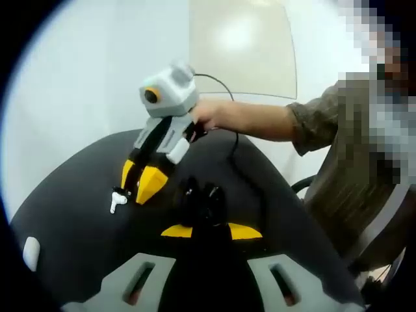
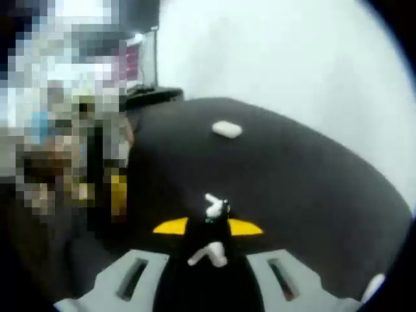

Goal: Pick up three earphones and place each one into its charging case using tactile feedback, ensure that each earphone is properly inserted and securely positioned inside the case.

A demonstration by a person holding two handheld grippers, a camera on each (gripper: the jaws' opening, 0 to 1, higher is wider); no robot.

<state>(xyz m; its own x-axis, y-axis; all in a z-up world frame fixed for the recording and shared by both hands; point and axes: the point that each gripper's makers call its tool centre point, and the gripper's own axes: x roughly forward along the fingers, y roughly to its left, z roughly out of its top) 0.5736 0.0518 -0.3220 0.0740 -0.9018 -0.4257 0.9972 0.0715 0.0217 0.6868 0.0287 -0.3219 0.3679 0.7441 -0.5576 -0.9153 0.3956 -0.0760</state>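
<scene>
Between my right hand-held gripper (image 2: 208, 229) tips sits a white earphone (image 2: 214, 208), pinched; my arm reaches over the dark worktop (image 2: 292, 182), charging case (image 2: 227, 129) beyond. Left hand-held gripper (image 1: 211, 231): cannot tell.

A: What is seen of the right gripper (image 1: 134, 190) in the left gripper view, left of centre?

B: A pale grey housing is seen, with black bars running down to two yellow, wedge-shaped jaw tips. A thin black cable (image 1: 224, 91) is looped away from the top of the housing, toward the upper middle of the frame.

A: And the left gripper (image 1: 211, 231)?

B: At the bottom of the frame, two grey moulded shoulders with slotted openings are shown, with yellow pads on black jaws between them.

A: What is worn by the person?

B: An olive-drab sleeve (image 1: 318, 120), rolled short, is seen at the right of the frame.
</scene>
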